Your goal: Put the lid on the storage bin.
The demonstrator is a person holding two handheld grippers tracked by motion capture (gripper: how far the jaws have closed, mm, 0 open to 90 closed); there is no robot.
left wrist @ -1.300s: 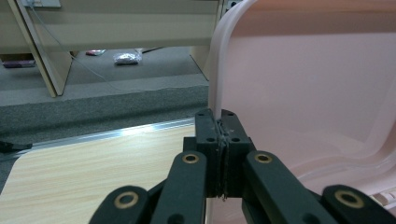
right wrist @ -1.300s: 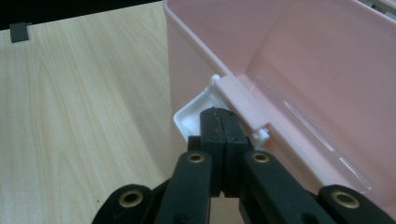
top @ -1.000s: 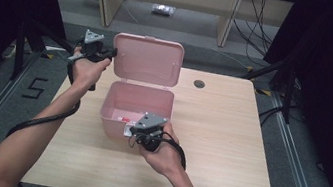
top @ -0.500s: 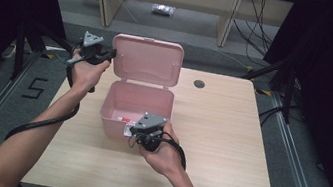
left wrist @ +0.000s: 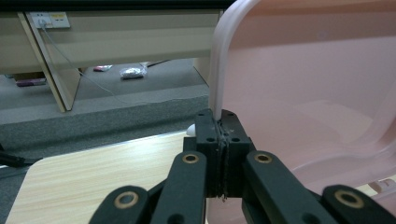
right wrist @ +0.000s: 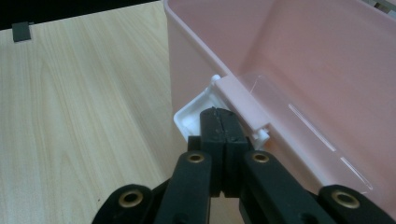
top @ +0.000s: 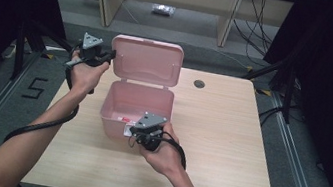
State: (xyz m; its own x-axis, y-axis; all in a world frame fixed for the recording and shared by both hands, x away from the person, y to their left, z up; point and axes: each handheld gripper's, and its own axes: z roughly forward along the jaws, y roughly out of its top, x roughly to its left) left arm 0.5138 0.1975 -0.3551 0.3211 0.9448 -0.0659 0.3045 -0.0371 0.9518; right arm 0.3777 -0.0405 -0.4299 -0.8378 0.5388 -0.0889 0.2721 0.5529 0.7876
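The wooden table carries the pink box at centre, unmoved. Its lid stays upright at twelve o'clock, its edge pinched by the left gripper. The right gripper (jaws closed) meets the white latch at six o'clock; nothing shifted.

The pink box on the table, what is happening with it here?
A person works on a pink box at a wooden table with a tool in each hand. The left tool is shut on the edge of the raised lid, holding it open. The right tool is shut at the white latch on the box's front wall.
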